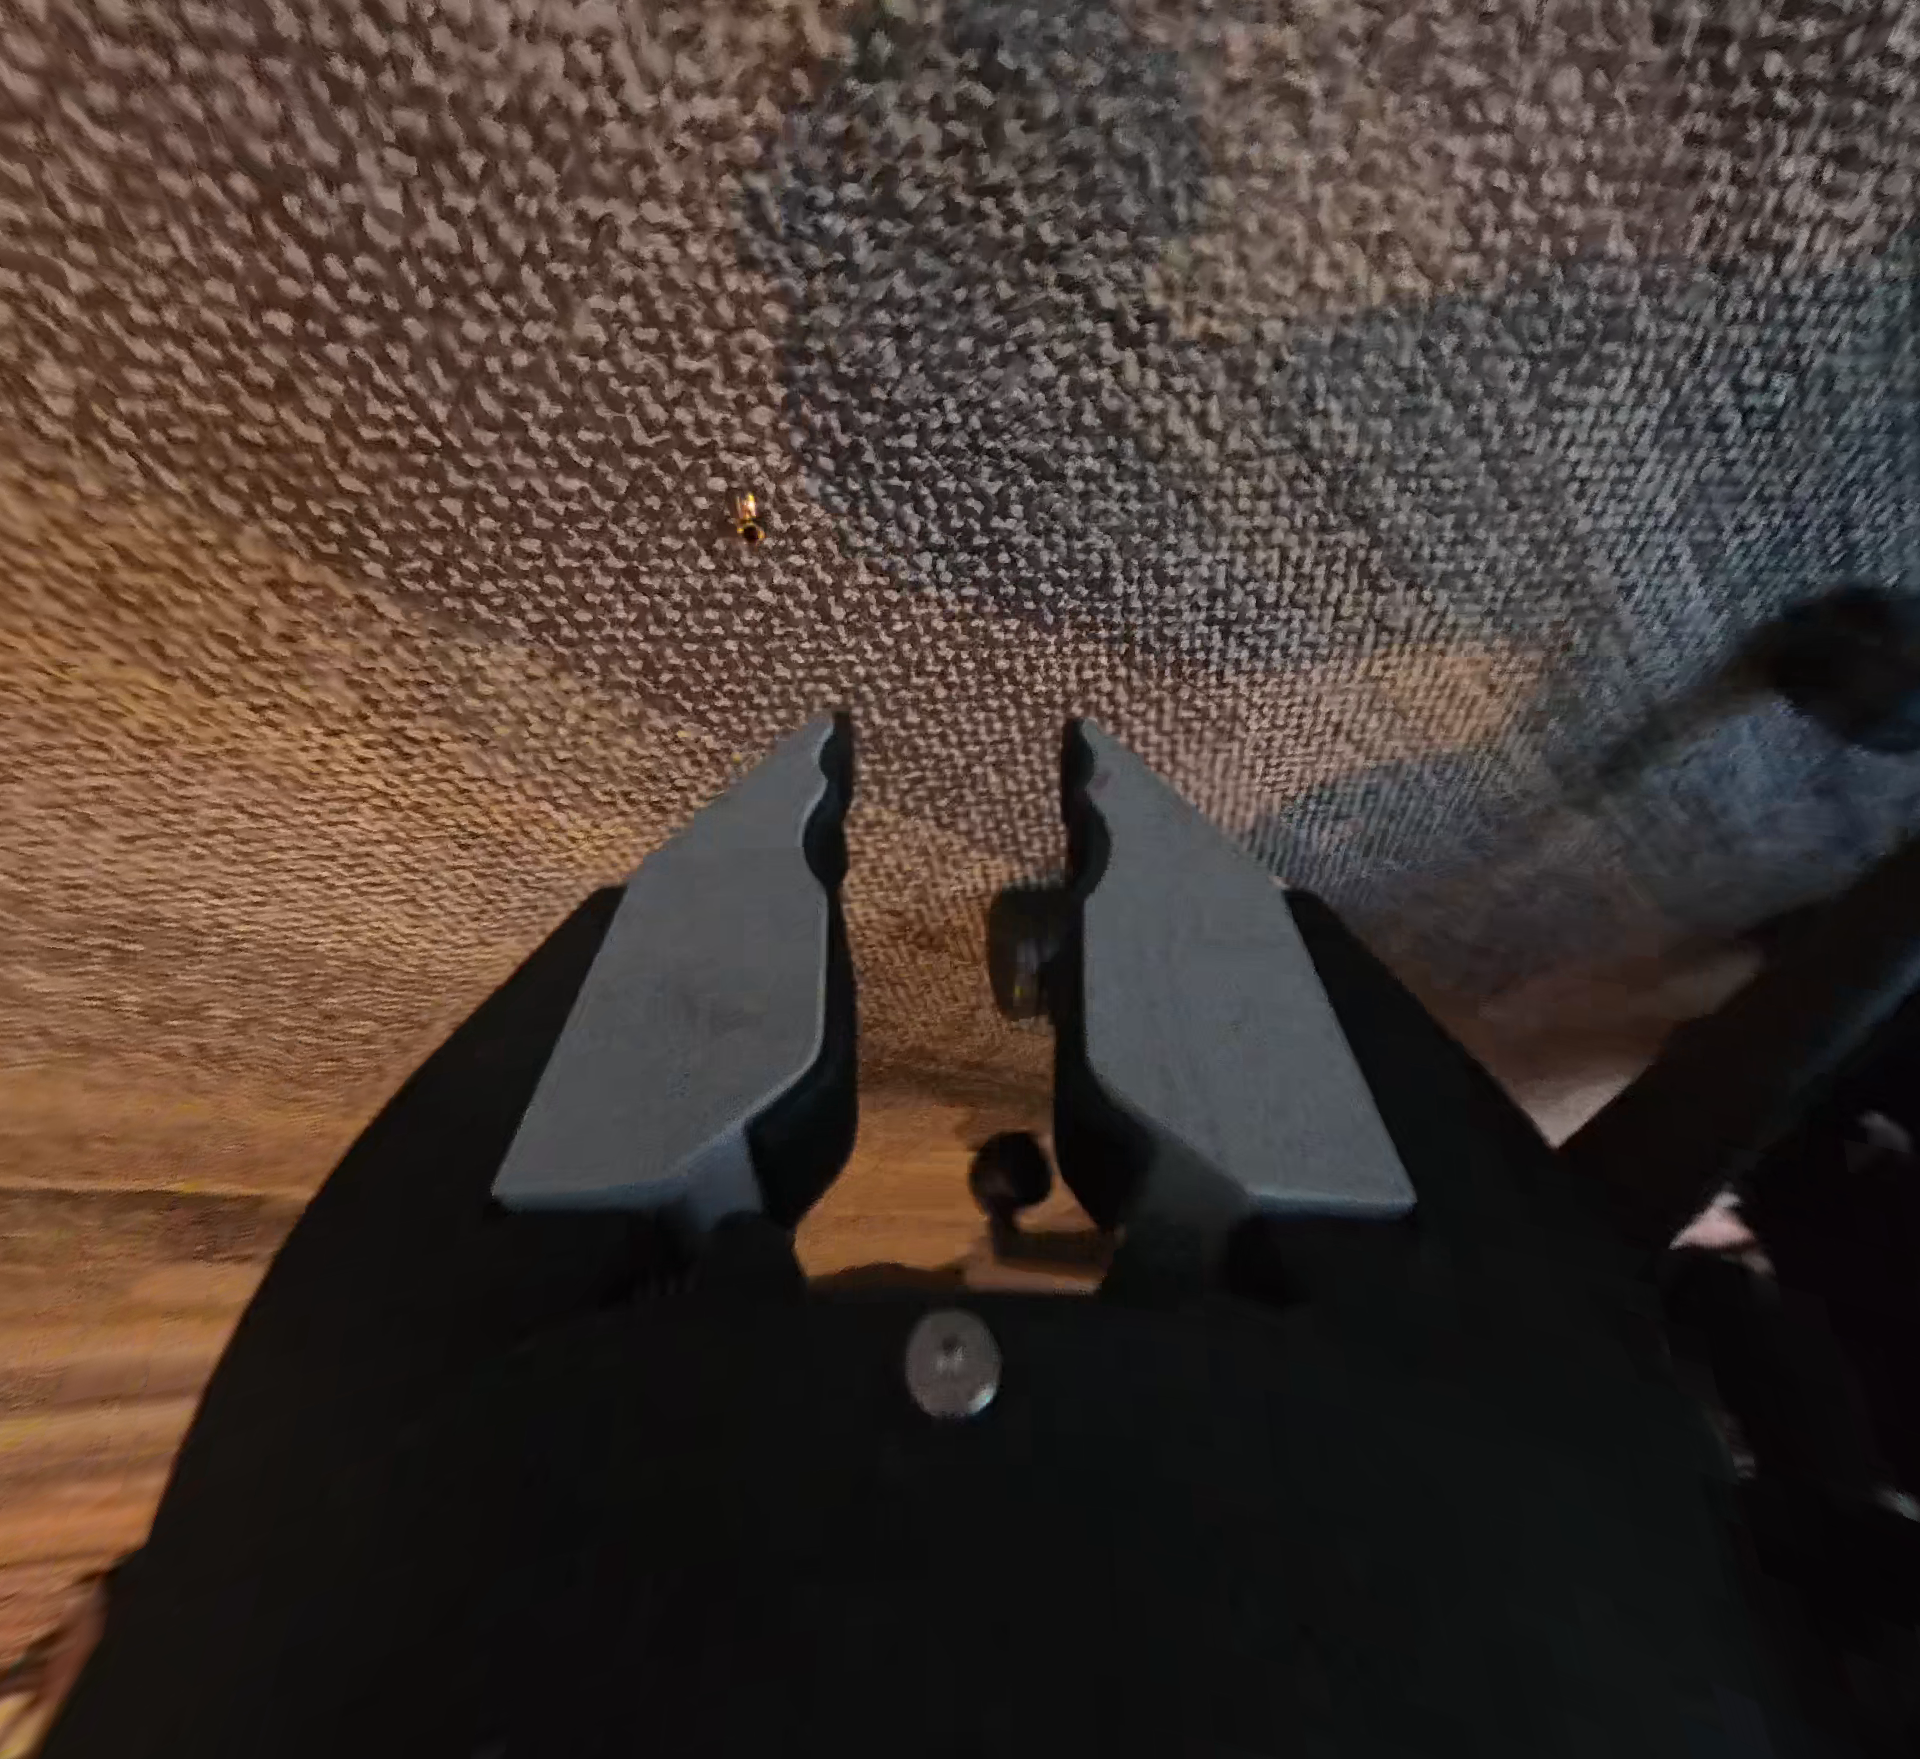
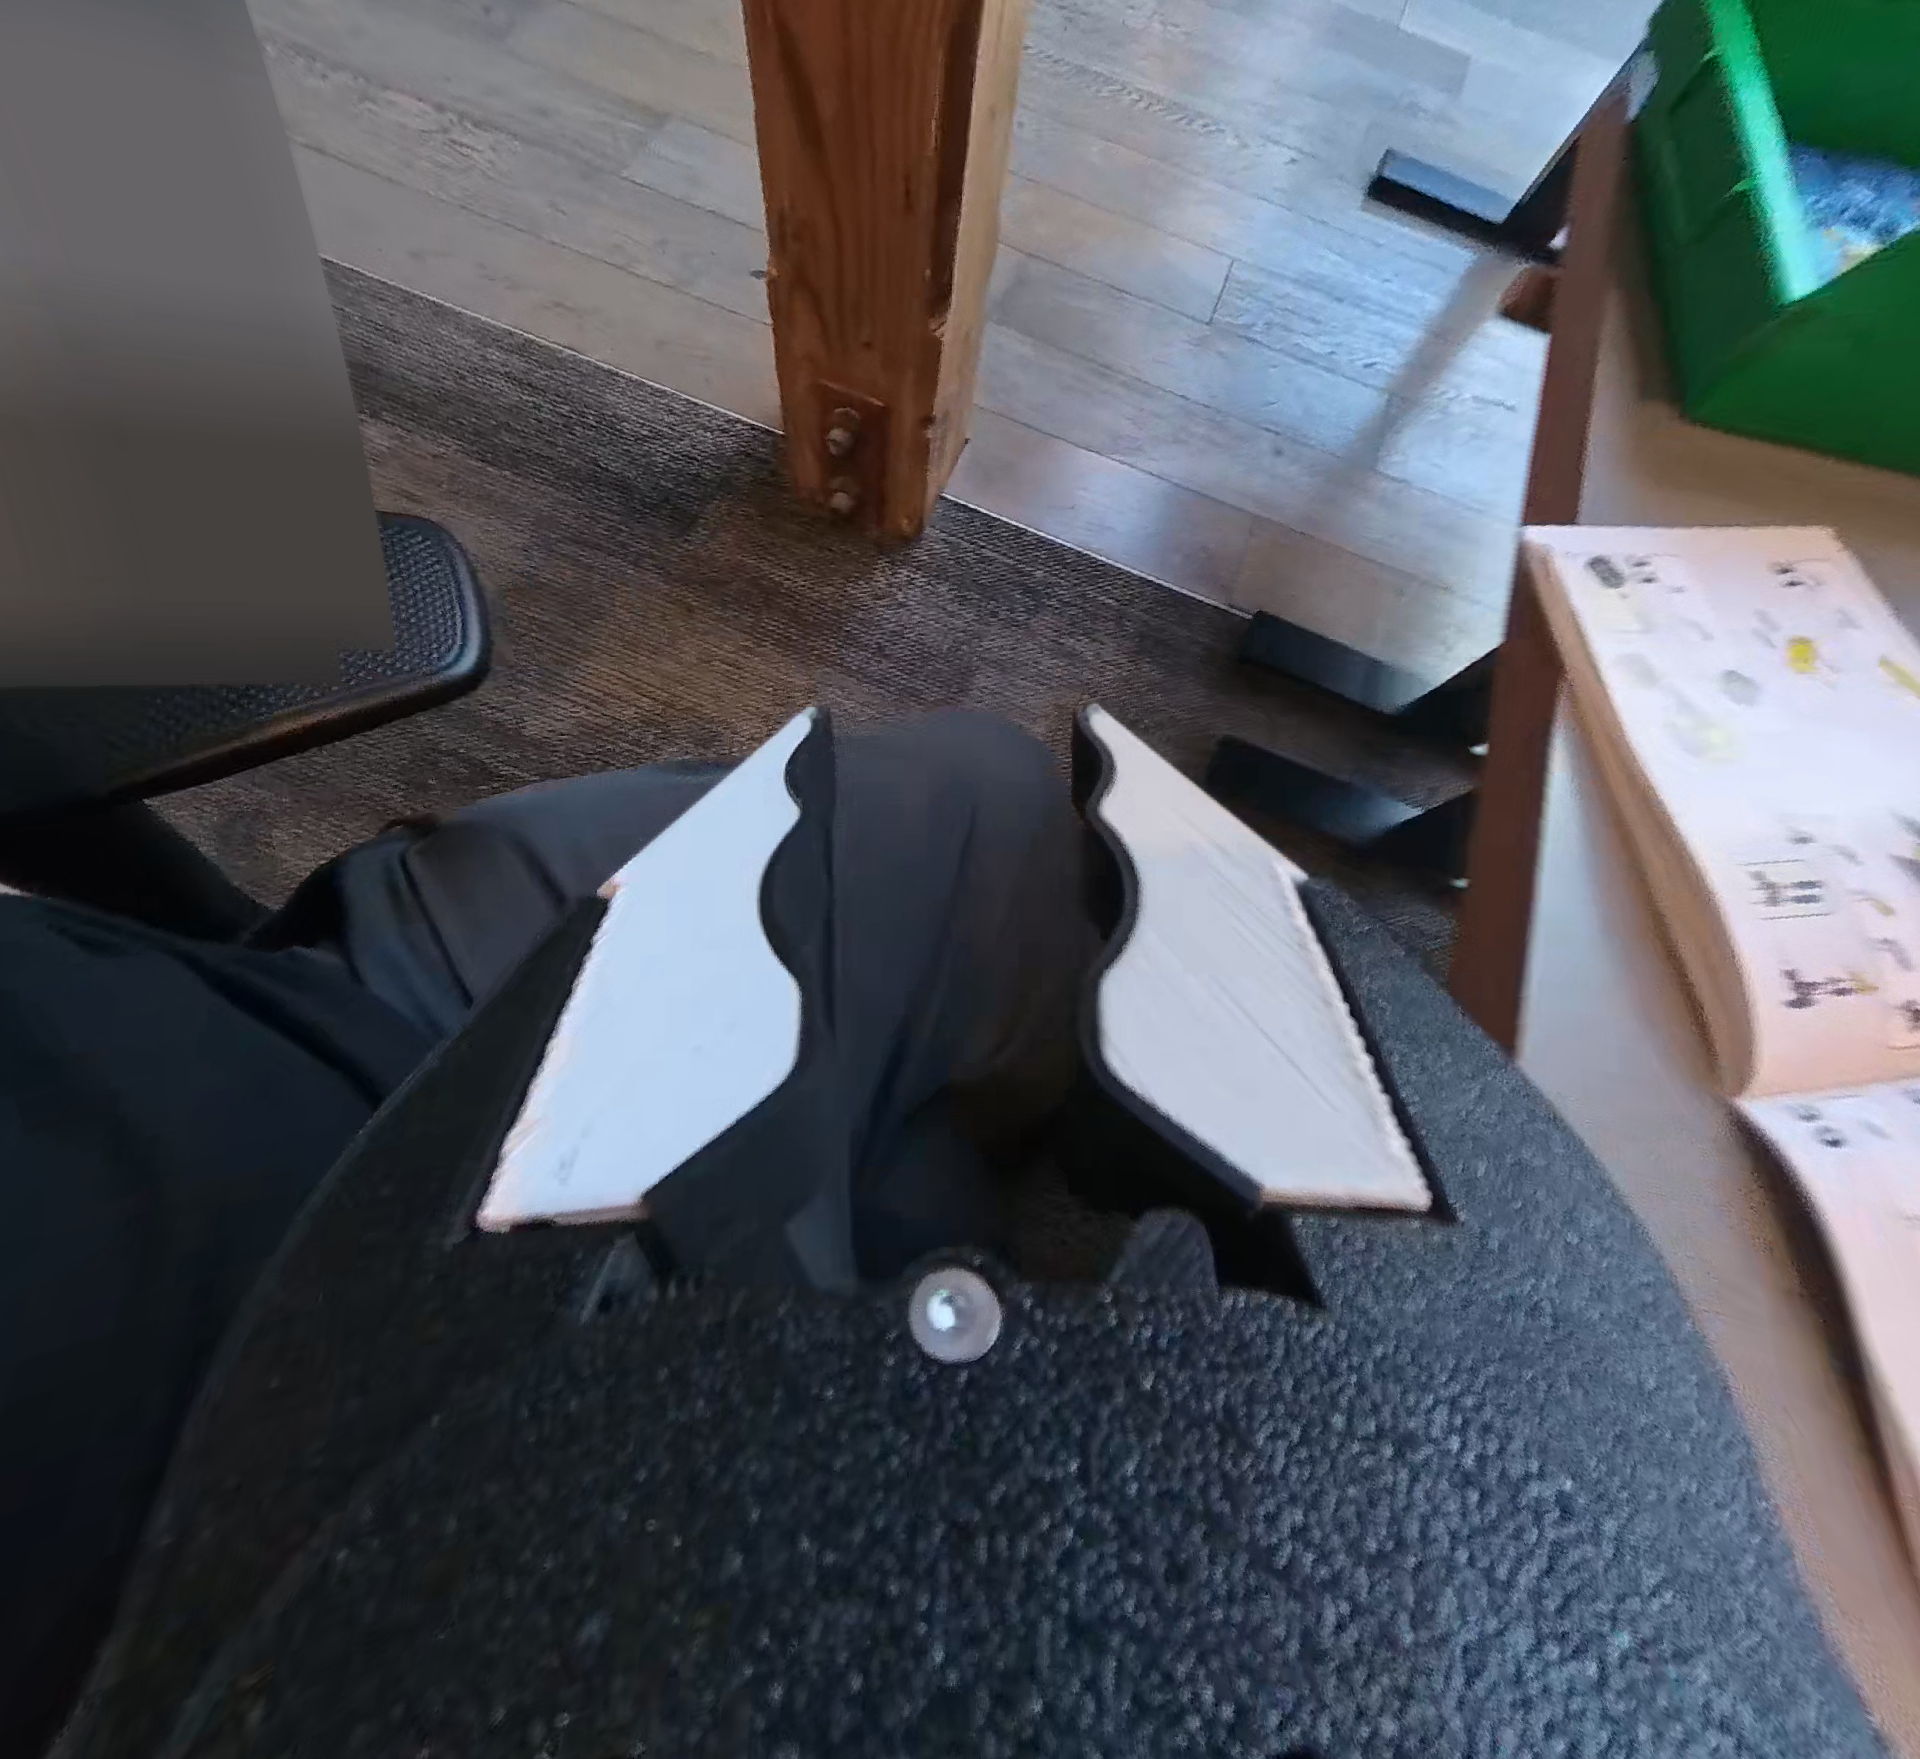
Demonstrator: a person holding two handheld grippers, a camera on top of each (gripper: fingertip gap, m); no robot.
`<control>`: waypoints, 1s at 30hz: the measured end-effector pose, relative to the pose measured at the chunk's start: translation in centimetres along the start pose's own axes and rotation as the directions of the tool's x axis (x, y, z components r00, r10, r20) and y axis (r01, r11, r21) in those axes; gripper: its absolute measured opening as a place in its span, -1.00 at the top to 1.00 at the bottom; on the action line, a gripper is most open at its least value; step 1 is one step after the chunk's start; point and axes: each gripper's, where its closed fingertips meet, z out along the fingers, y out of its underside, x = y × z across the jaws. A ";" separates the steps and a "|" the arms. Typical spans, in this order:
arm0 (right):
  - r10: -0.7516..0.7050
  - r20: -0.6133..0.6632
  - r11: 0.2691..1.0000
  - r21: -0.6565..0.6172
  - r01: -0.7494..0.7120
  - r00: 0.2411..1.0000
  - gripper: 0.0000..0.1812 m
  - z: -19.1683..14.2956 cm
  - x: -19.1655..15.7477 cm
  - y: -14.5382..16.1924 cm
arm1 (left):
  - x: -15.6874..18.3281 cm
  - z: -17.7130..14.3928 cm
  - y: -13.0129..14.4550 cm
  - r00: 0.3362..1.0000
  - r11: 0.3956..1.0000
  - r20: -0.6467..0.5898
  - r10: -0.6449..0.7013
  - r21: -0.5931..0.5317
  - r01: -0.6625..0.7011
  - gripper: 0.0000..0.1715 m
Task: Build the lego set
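My left gripper point(image 1: 954, 733) is open and empty, pointing down close over a grey-brown carpet point(image 1: 520, 307). A tiny gold-coloured piece point(image 1: 746, 516) lies on the carpet a short way ahead of the fingertips, slightly left. A small dark knob-like part point(image 1: 1023, 951) shows between the fingers by the right one. My right gripper point(image 2: 951, 722) is open and empty, held above a person's knee in black trousers point(image 2: 935, 878). An open booklet point(image 2: 1745, 774) with drawings lies on a light table point(image 2: 1621, 1190) to its right.
A wooden post point(image 2: 873, 182) stands on the floor ahead of the right gripper. A green box point(image 2: 1787, 182) sits at the table's far end. A black chair armrest point(image 2: 416, 629) is at left. Black desk feet point(image 2: 1340, 660) rest on the carpet. A dark blurred bar point(image 1: 1766, 826) crosses the left view's right side.
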 end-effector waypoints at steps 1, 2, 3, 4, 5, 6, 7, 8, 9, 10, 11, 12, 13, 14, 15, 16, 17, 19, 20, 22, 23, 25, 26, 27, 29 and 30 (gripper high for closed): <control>0.013 0.011 1.000 -0.007 -0.013 1.000 0.50 0.3 -0.6 0.2 | -0.7 0.5 -0.2 0.999 0.999 -0.009 -0.036 0.017 0.036 0.57; 0.020 0.022 1.000 -0.017 -0.019 1.000 0.50 0.6 -1.2 0.4 | -1.3 1.0 -0.4 0.998 0.997 -0.020 -0.063 0.033 0.064 0.60; 0.022 0.031 0.999 -0.026 -0.021 0.999 0.50 1.0 -1.9 0.5 | -2.1 1.7 -0.4 0.996 0.995 -0.029 -0.090 0.036 0.091 0.59; 0.023 0.045 0.999 -0.035 -0.022 0.999 0.50 1.5 -2.7 0.6 | -2.9 2.5 -0.3 0.991 0.991 -0.038 -0.126 0.028 0.127 0.59; 0.024 0.063 0.999 -0.047 -0.021 0.998 0.50 2.0 -3.5 0.6 | -3.3 3.2 -0.3 0.985 0.986 -0.058 -0.161 0.027 0.163 0.59; 0.023 0.084 0.998 -0.063 -0.017 0.996 0.50 2.5 -4.4 0.6 | -3.7 3.8 -0.5 0.979 0.980 -0.078 -0.191 0.039 0.194 0.59; 0.019 0.106 0.997 -0.080 -0.010 0.994 0.50 3.1 -5.3 0.4 | -3.9 4.3 -0.8 0.970 0.974 -0.110 -0.216 0.050 0.223 0.60; 0.013 0.127 0.995 -0.096 -0.001 0.992 0.50 3.7 -6.3 0.3 | -4.1 4.8 -1.1 0.962 0.967 -0.140 -0.234 0.067 0.245 0.60; 0.007 0.152 0.994 -0.111 0.010 0.988 0.50 4.2 -7.2 0.0 | -4.4 5.4 -1.2 0.957 0.962 -0.153 -0.247 0.076 0.261 0.62; -0.005 0.175 0.992 -0.124 0.027 0.984 0.50 4.7 -8.2 -0.3 | -4.6 6.0 -1.1 0.950 0.959 -0.166 -0.263 0.065 0.277 0.62; -0.023 0.189 0.990 -0.134 0.049 0.982 0.51 5.1 -9.1 -0.6 | -4.8 6.6 -1.0 0.943 0.954 -0.182 -0.280 0.059 0.295 0.61; -0.041 0.200 0.988 -0.137 0.069 0.979 0.51 5.4 -9.9 -1.0 | -4.9 7.2 -0.9 0.937 0.949 -0.192 -0.292 0.061 0.308 0.61; -0.056 0.212 0.987 -0.133 0.086 0.976 0.52 5.6 -10.7 -1.4 | -5.1 7.7 -0.8 0.932 0.945 -0.197 -0.304 0.058 0.320 0.61; -0.070 0.222 0.986 -0.132 0.101 0.973 0.55 5.8 -11.4 -1.8 | -5.2 8.0 -0.9 0.926 0.941 -0.210 -0.314 0.059 0.332 0.61; -0.081 0.230 0.984 -0.136 0.115 0.970 0.55 6.0 -12.1 -2.0 | -5.3 8.2 -1.1 0.923 0.939 -0.219 -0.316 0.065 0.337 0.62; -0.093 0.240 0.982 -0.140 0.129 0.966 0.55 6.1 -12.6 -2.1 | -5.6 8.5 -1.2 0.926 0.940 -0.212 -0.314 0.066 0.334 0.65; -0.105 0.246 0.979 -0.145 0.144 0.963 0.55 6.1 -13.1 -2.2 | -5.8 8.8 -1.2 0.929 0.942 -0.197 -0.314 0.058 0.331 0.67; -0.125 0.248 0.975 -0.151 0.166 0.961 0.56 6.2 -13.6 -2.6 | -5.9 9.3 -1.5 0.933 0.944 -0.184 -0.308 0.062 0.324 0.75; -0.129 0.246 0.975 -0.148 0.169 0.961 0.58 6.2 -13.7 -2.9 | -6.2 9.5 -1.5 0.939 0.947 -0.165 -0.302 0.063 0.315 0.82; -0.131 0.245 0.975 -0.144 0.170 0.961 0.58 6.2 -13.8 -3.5 | -6.7 9.7 -1.3 0.950 0.953 -0.133 -0.282 0.078 0.293 0.96; -0.136 0.243 0.975 -0.141 0.174 0.961 0.58 6.2 -13.8 -3.9 | -6.8 9.8 -1.3 0.949 0.952 -0.142 -0.282 0.086 0.295 0.97; -0.148 0.241 0.973 -0.138 0.185 0.959 0.59 6.3 -13.7 -4.3 | -6.6 9.7 -1.3 0.939 0.943 -0.171 -0.300 0.096 0.319 0.95; -0.147 0.246 0.972 -0.141 0.186 0.958 0.59 6.5 -13.8 -4.4 | -6.6 9.7 -1.3 0.937 0.942 -0.180 -0.300 0.103 0.321 0.93; -0.147 0.249 0.972 -0.141 0.186 0.957 0.59 6.6 -13.8 -4.5 | -6.6 9.7 -1.2 0.937 0.942 -0.181 -0.298 0.104 0.320 0.93; -0.146 0.255 0.973 -0.136 0.185 0.956 0.60 7.0 -14.0 -4.6 | -6.6 9.7 -1.2 0.942 0.944 -0.169 -0.291 0.110 0.311 0.93; -0.144 0.261 0.973 -0.137 0.184 0.954 0.60 7.1 -14.2 -4.5 | -6.5 9.7 -1.0 0.947 0.947 -0.158 -0.280 0.113 0.299 0.93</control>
